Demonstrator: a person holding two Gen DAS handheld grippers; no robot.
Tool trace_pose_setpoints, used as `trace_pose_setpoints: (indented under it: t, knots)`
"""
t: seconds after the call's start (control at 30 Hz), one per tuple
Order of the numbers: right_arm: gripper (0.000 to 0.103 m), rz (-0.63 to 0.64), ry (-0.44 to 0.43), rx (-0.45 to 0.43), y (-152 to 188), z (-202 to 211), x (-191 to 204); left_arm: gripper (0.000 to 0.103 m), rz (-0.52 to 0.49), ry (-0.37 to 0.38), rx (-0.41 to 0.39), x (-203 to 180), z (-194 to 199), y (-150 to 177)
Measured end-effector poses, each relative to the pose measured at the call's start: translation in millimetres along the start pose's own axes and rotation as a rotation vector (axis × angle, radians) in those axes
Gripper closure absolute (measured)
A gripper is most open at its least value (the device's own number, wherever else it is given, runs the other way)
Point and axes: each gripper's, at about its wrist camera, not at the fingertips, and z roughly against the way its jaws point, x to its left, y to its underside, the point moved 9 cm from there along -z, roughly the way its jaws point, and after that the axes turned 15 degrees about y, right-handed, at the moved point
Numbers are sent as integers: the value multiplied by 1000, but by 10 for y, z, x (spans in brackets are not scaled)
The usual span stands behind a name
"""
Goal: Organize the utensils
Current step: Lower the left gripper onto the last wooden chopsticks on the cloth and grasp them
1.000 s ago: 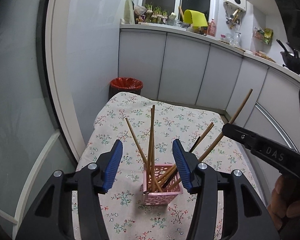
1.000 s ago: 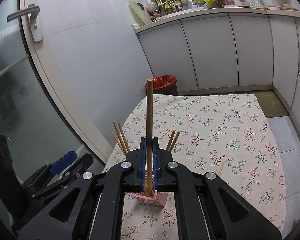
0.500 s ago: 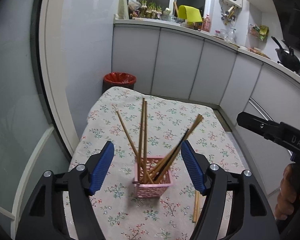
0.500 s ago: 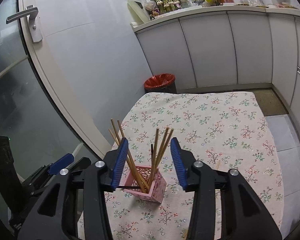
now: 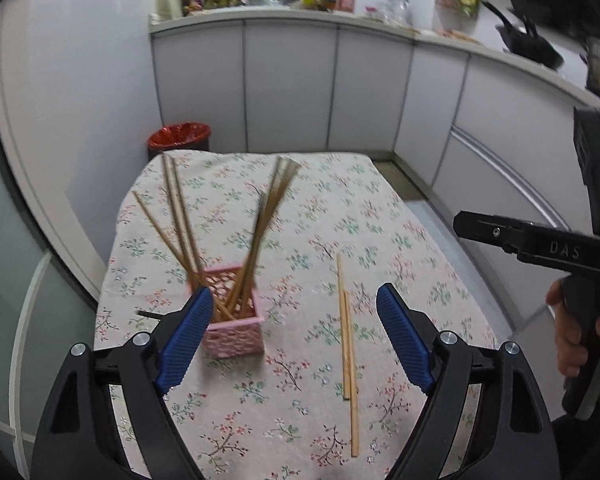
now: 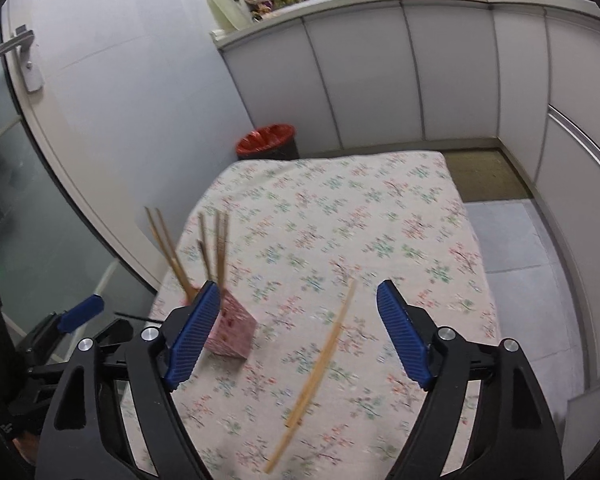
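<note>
A pink lattice basket (image 5: 236, 330) stands on the floral tablecloth (image 5: 300, 216) and holds several wooden chopsticks (image 5: 180, 224) that lean outward. It also shows in the right wrist view (image 6: 232, 330). Two loose chopsticks (image 5: 348, 344) lie on the cloth right of the basket, also seen in the right wrist view (image 6: 320, 368). My left gripper (image 5: 296, 340) is open and empty, above the basket and the loose pair. My right gripper (image 6: 300, 336) is open and empty above the loose chopsticks. Its side shows in the left wrist view (image 5: 520, 236).
A red-lined bin (image 5: 179, 136) stands beyond the table's far edge. White cabinets (image 5: 292, 88) run along the back and right. A glass door (image 6: 28, 80) with a handle is at the left. The table's left edge is near the basket.
My right gripper opened and let a chopstick drop into the basket, then moved right. Both grippers drew back and opened wider. The loose pair came into view.
</note>
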Motion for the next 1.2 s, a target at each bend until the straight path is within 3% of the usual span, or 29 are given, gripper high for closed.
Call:
trace_pose_setpoints:
  t: [0.27,0.53,0.7,0.9,1.2]
  knots:
    - [12,-9,103,134,329,-288,-516,18,-23,24,185,-265,-549,298]
    - [11,-19,188,239,586,-521,-936,19,65,56,315,-371,-1194,413]
    - [11,-45,228,283,690,-641,-1199,43,80,25,368,-306,-1704,451]
    - [11,-83,226,344,797,-775,-1367,62,114,-8,373,-123,-2059,360]
    - [10,-50,216,392,901,-914,-1325,81,130,-47,387,110,-2654,299]
